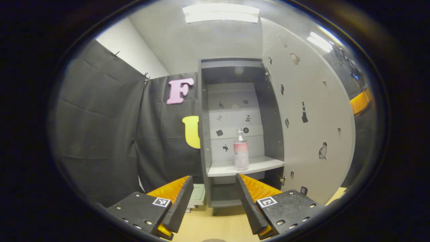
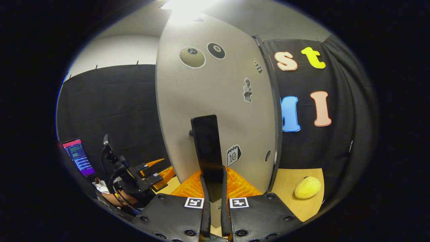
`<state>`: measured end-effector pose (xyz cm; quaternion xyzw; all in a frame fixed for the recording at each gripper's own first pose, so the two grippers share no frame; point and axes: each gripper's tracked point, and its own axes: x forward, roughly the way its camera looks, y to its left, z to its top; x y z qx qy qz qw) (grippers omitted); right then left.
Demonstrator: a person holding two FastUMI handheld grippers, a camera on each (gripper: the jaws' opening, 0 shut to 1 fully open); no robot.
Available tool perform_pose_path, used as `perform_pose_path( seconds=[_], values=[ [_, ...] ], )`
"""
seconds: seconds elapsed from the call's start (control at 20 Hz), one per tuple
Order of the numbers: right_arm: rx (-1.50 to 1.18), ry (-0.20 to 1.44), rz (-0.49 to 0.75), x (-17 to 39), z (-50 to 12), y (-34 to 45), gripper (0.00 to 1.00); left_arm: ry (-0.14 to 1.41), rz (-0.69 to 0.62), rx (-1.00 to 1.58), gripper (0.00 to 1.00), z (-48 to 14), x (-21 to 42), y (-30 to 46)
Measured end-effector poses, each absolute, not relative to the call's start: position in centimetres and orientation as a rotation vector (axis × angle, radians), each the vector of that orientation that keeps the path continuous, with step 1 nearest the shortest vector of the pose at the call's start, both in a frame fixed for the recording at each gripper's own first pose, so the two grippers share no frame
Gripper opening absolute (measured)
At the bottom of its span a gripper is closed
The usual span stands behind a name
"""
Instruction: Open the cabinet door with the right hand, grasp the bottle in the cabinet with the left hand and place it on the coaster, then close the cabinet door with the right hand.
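Door open, right gripper clamped on its handle; left gripper, jaws wide and empty, faces the shelved bottle, ungrasped.

Cabinet door open; bottle upright on shelf inside.

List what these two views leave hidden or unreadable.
- Coaster: none can be picked out.
- Bottle label, left gripper view: too small to read.
- Lower cabinet compartment, left gripper view: partly behind the left gripper.
- Handle bottom, right gripper view: covered by the right gripper clamped on it.
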<state>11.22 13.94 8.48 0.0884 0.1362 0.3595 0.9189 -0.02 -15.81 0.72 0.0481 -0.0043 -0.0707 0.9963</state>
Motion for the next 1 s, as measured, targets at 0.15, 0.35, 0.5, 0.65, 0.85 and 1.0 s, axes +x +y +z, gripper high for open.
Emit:
perform_pose_path(
  seconds=[0.15,0.35,0.5,0.65,0.85,1.0],
  values=[
    [0.192,0.272,0.743,11.2,8.4,12.0,0.14,-0.001,-0.131,0.106,0.76,0.5,-0.7,-17.6],
    [0.198,0.252,0.738,11.8,8.2,9.3,0.14,-0.013,-0.111,0.119,0.80,0.9,-1.8,-19.4],
    [0.215,0.241,0.722,12.6,7.8,7.0,0.13,-0.022,-0.092,0.124,0.75,1.3,-2.7,-20.6],
    [0.235,0.237,0.743,12.9,7.5,6.7,0.13,-0.023,-0.069,0.132,0.76,1.3,-3.1,-21.6],
    [0.171,0.206,0.750,12.4,7.5,6.2,0.16,-0.031,-0.048,0.156,0.76,1.7,-4.2,-23.0],
    [0.180,0.213,0.728,11.9,7.2,5.9,0.15,-0.037,-0.032,0.168,0.76,2.2,-4.4,-23.3]
  ],
)
